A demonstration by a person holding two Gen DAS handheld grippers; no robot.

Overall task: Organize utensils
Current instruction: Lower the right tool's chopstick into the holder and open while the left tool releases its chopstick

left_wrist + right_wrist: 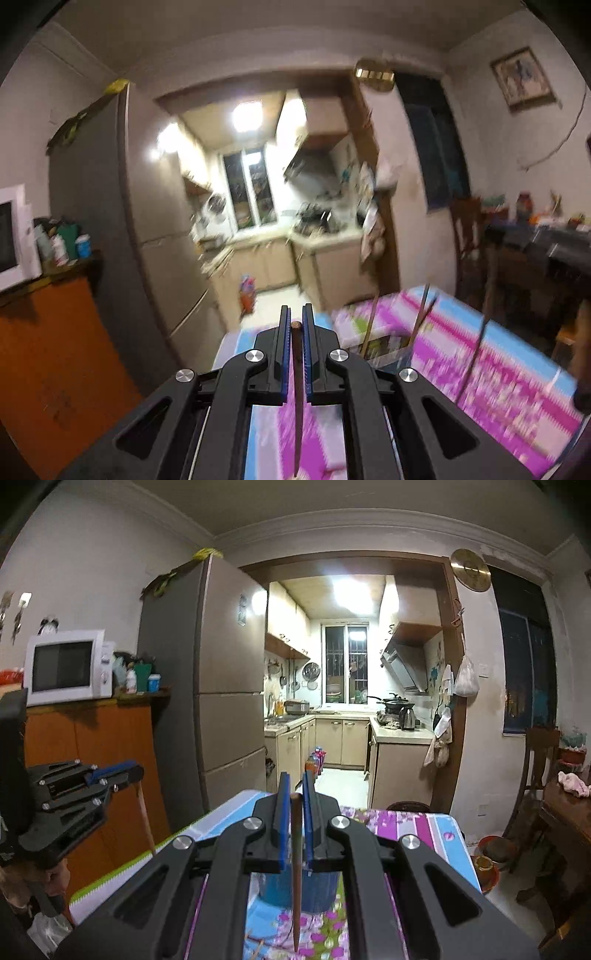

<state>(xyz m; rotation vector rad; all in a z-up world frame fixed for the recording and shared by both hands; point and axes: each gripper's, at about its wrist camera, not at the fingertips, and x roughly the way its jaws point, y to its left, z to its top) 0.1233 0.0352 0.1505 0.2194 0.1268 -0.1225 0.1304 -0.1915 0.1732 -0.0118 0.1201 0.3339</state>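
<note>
My left gripper [296,316] is shut on a brown chopstick [297,398] that hangs down between the blue pads, above the flowered tablecloth [498,369]. To its right a clear holder [388,349] has several chopsticks standing in it. My right gripper [296,783] is shut on another brown chopstick [296,886], held point down over a blue cup [295,890] on the table. The left gripper also shows at the left in the right wrist view [110,771], with its chopstick [146,821] hanging down.
A grey fridge [221,686] and an orange cabinet [92,760] with a white microwave [66,666] stand to the left. A kitchen doorway lies ahead. A wooden chair [535,771] and a dark side table [569,812] stand on the right.
</note>
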